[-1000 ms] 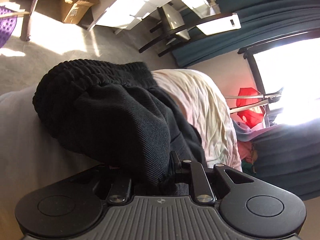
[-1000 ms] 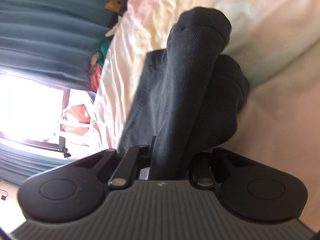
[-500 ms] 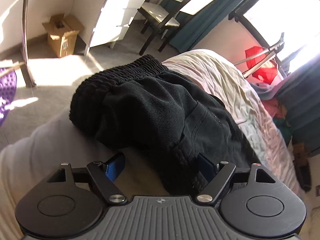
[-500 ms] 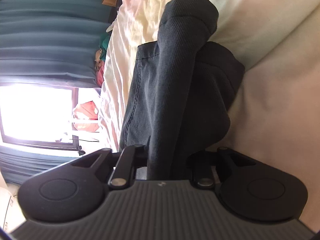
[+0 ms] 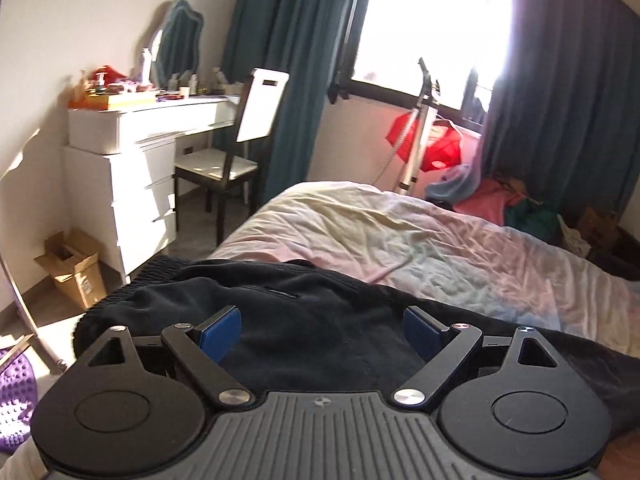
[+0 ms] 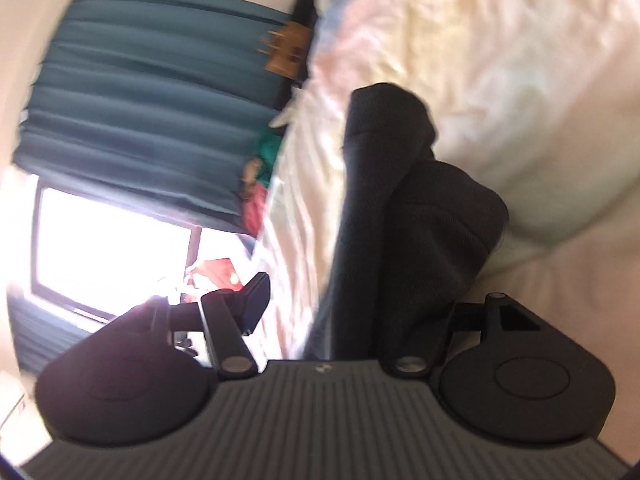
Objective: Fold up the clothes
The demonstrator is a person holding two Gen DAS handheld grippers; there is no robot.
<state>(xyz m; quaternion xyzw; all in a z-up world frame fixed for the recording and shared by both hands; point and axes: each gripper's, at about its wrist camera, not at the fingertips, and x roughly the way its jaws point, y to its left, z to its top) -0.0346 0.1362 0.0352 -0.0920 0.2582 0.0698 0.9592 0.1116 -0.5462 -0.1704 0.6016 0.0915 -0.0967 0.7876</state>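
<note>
Garment (image 5: 304, 320) lies on bed (image 5: 440, 240) just under left tool (image 5: 322, 330); both tools' jaws, just opened, stand apart, gripping nothing.

**Harsh daylight, blown-out window**

Strong glare from the window (image 5: 432, 28), washing out detail. Sunlit patches on the dresser (image 5: 132, 168) and floor. Sharp in left wrist view; smeared by motion blur in right wrist view. Fisheye bending and darkening at edges.
</note>
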